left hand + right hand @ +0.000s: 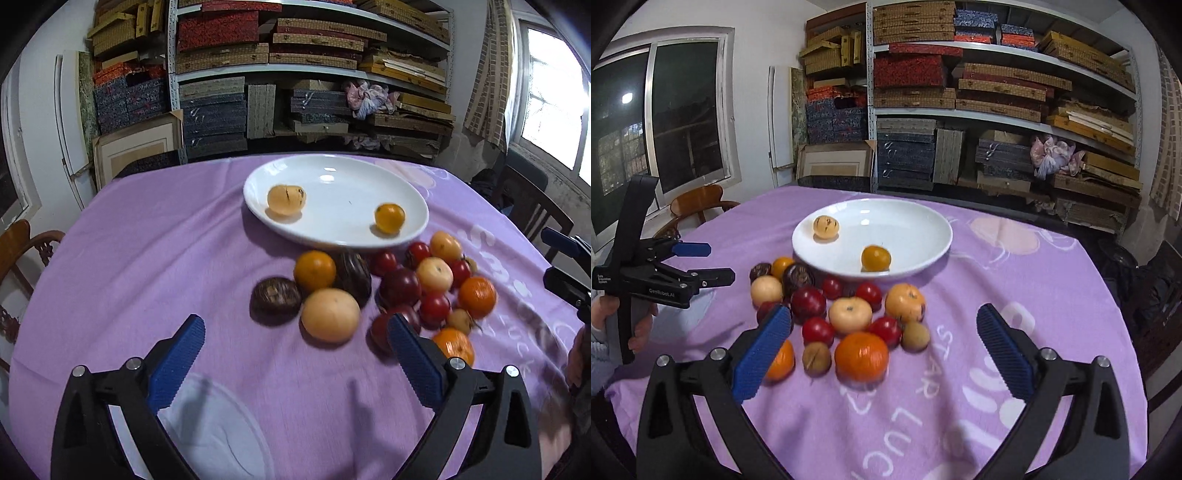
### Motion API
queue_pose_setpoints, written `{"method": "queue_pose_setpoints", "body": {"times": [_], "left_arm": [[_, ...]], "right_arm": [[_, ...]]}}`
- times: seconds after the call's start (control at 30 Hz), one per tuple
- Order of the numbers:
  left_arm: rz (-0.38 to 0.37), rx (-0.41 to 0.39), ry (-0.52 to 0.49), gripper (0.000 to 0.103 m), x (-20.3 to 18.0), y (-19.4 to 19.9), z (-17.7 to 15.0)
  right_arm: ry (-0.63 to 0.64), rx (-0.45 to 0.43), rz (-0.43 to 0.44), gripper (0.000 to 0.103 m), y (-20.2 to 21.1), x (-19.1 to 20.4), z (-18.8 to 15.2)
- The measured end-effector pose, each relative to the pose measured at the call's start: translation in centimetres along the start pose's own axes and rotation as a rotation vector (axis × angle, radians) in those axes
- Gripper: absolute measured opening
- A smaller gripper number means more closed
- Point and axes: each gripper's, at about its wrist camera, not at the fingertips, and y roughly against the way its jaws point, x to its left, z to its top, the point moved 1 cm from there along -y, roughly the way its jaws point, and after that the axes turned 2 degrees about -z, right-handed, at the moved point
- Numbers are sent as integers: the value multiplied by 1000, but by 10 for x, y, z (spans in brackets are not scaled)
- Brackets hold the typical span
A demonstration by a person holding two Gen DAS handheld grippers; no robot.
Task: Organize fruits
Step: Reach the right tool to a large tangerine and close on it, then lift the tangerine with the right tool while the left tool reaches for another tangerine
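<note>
A white plate (332, 177) (916, 221) sits on the purple cloth and holds a pale yellow fruit (286, 199) (826, 227) and a small orange fruit (389, 218) (875, 258). In front of the plate lies a heap of fruits: oranges (861, 356), red ones (808, 302), pale ones (330, 314), dark brown ones (275, 301). My left gripper (295, 332) is open and empty, held above the cloth just short of the heap; it also shows in the right wrist view (705, 264). My right gripper (882, 325) is open and empty over the near side of the heap.
The round table has a purple cloth (147, 240) with white lettering (923, 387). A pale disc (214, 424) lies on the cloth near the left gripper. Wooden chairs (698, 201) stand at the table's edges. Shelves of boxes (997, 92) fill the back wall.
</note>
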Motion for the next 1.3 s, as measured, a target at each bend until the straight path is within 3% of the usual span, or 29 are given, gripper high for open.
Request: {"method": "queue_pose_setpoints", "body": {"times": [0.13,0.23,0.4,0.53,0.77,0.93,0.97,1.0,1.03,1.3], "left_arm": [[-21,41,-31,100,-12,-9,-27],[0,62,-40,100,-14,-14,-31],[-42,122,23,100,-3,-24,-34],[-43,157,56,100,3,-29,-38],[30,193,-22,100,-9,-35,-39],[26,192,-21,100,-6,-34,-38],[26,192,-21,100,-6,-34,-38],[26,192,-21,100,-6,-34,-38],[26,192,-21,100,-6,-34,-38],[26,192,-21,100,-6,-35,-38]], "right_arm": [[-13,99,29,99,-17,0,-21],[3,121,26,99,-23,5,-27],[73,96,-2,99,-21,15,-27],[51,148,22,99,-31,13,-28],[-14,216,46,99,-47,2,-21],[115,213,31,98,-54,30,-15],[133,210,36,92,-56,35,-15],[146,210,34,72,-58,39,-16],[148,216,37,64,-62,40,-18],[26,255,110,62,-76,20,-19]]}}
